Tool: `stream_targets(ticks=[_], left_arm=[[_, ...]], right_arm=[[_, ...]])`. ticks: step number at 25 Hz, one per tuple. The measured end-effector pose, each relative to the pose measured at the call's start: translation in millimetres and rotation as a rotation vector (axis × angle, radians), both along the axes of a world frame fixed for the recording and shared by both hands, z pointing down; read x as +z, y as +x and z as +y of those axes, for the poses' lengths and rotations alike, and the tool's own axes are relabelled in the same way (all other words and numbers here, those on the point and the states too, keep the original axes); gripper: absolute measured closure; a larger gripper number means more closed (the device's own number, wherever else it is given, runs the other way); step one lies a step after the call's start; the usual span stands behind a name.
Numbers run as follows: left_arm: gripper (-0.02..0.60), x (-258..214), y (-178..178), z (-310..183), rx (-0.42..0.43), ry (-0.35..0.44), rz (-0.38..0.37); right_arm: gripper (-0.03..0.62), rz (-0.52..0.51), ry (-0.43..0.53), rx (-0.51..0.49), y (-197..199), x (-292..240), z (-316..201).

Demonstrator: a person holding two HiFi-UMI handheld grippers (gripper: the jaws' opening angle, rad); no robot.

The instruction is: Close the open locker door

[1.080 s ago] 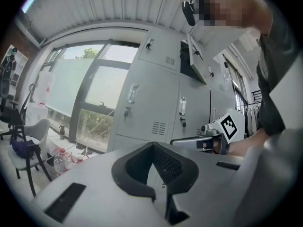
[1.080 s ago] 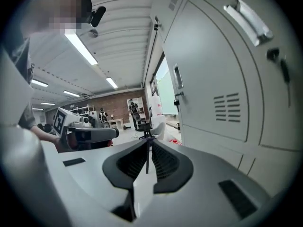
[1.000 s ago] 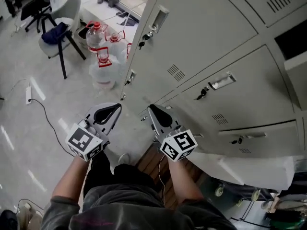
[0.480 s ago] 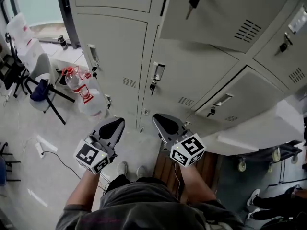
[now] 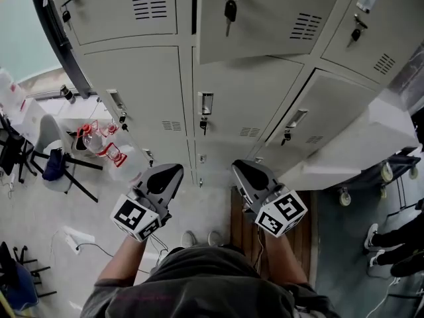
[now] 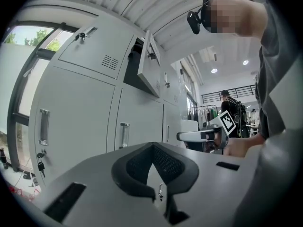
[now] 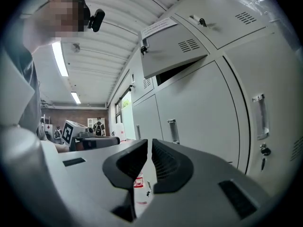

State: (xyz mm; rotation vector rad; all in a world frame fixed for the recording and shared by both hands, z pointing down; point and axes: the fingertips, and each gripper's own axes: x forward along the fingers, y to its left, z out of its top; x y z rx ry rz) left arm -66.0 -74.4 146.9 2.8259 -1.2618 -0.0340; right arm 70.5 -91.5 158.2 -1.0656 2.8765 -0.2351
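Note:
The open locker door [image 5: 265,18] stands ajar in the upper row, a key [image 5: 229,8] hanging in its lock. In the left gripper view the door [image 6: 149,65] swings out high up; in the right gripper view the same door [image 7: 175,48] is above and ahead. My left gripper [image 5: 171,172] [image 6: 152,145] is shut and empty, pointing level at the lockers well below the door. Beside it, my right gripper [image 5: 244,169] [image 7: 149,142] has only a thin slit between its jaws and holds nothing.
Closed grey lockers [image 5: 139,91] fill the wall ahead. Water bottles [image 5: 99,138] and a chair [image 5: 56,164] stand on the floor at left. A white cart [image 5: 358,151] juts out at right. A wooden board [image 5: 240,220] lies below my right arm. A person [image 6: 229,105] stands far back.
Both grippers have risen side by side, and the head view has tilted up. The upper locker rows and the open door have come into view. Neither gripper's jaws changed.

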Motion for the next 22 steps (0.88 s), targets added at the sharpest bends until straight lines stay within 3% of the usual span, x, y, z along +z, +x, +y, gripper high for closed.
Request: stream_targets(ticks=[9,15,22], left_arm=[[0.568,3.2,-32.7,12.5,0.089,-0.002,0.015],[0.568,7.7,-42.1,16.1,0.102,-0.009,0.025],[0.568,1.2,-29.5,17.9,0.099,0.008,0.013]], right_arm=[[0.557,-0.003,-0.018,0.129,-8.2,1.3,30.1],[0.560,0.010,-0.013,0.154,-13.4,1.5,39.2],[0.565,-0.009,0.005,0.148,-3.4,-6.1,39.8]])
